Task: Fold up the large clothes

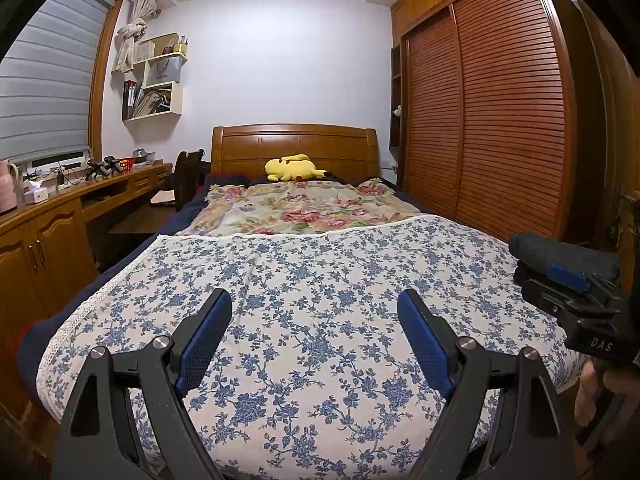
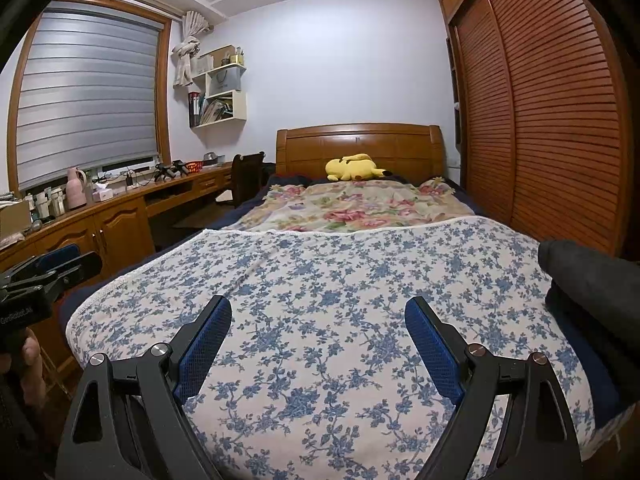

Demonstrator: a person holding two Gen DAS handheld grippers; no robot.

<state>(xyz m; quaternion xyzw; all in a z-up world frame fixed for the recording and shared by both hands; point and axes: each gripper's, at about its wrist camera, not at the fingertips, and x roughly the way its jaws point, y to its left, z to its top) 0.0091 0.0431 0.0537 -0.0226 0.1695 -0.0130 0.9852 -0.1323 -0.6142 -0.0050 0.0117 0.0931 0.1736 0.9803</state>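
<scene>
A large white cloth with blue flowers and a lace edge (image 1: 320, 272) (image 2: 340, 280) lies spread flat over the near end of the bed. My left gripper (image 1: 315, 300) hovers open over its near part, with nothing between the blue pads. My right gripper (image 2: 319, 304) is open and empty as well, just to the right of the left one. Each shows at the edge of the other's view: the right gripper (image 1: 576, 292) and the left gripper (image 2: 48, 268). A pile of dark folded clothes (image 1: 560, 256) (image 2: 584, 276) rests on the bed's right edge.
Further up the bed lie a red-flowered blanket (image 1: 304, 208) and a yellow plush toy (image 1: 294, 168) by the wooden headboard (image 1: 296, 144). A slatted wardrobe (image 1: 500, 120) runs along the right. A cluttered desk (image 2: 120, 196) and a chair (image 2: 244, 176) stand on the left.
</scene>
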